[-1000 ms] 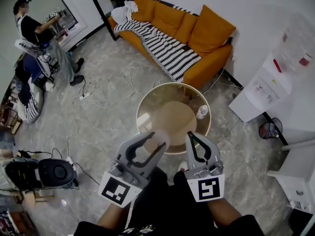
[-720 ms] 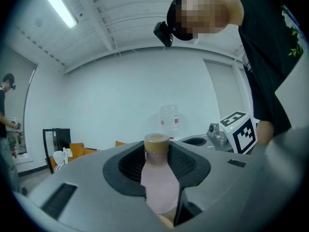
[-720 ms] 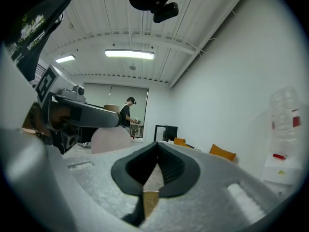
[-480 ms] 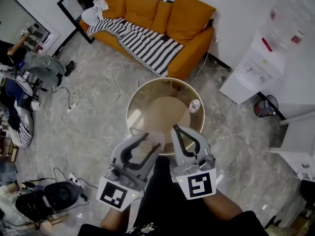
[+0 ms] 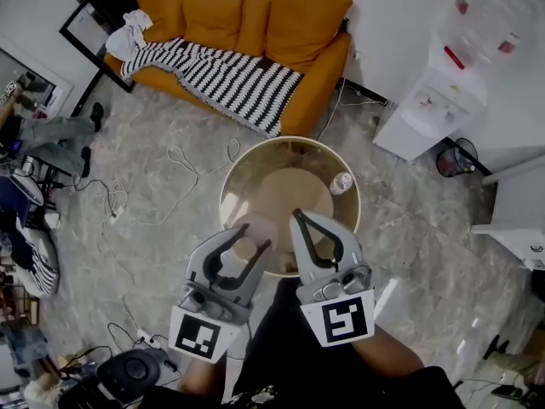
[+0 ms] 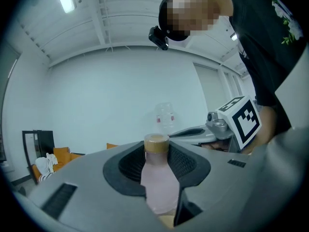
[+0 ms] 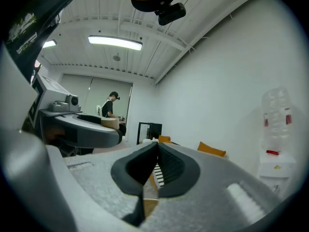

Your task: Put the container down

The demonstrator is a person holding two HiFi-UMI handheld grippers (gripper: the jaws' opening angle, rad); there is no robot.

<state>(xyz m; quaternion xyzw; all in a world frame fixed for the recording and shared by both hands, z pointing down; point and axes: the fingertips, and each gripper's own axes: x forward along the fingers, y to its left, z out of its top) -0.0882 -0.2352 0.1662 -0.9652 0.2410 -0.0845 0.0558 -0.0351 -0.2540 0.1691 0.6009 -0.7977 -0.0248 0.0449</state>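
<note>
A pale pink bottle (image 6: 157,182) with a tan cap stands upright between the ribbed pads of my left gripper (image 6: 157,173), which is shut on its body. In the head view that gripper (image 5: 249,244) hovers over the near edge of the round wooden table (image 5: 232,173), and the bottle (image 5: 254,231) shows as a pale shape between its jaws. My right gripper (image 5: 298,221) is just to its right over the same edge. Its jaws (image 7: 155,151) meet at the tips with nothing between them.
A small white bottle (image 5: 341,182) stands on the table's right side. Behind the table is an orange sofa (image 5: 255,32) with a striped blanket. A white water dispenser (image 5: 434,100) and a bin (image 5: 454,158) stand at the right. Cables (image 5: 174,164) lie on the floor at the left.
Both grippers have moved forward together, further over the table's near edge, with the bottle still in the left one. The head view has shifted, so the sofa sits more central.
</note>
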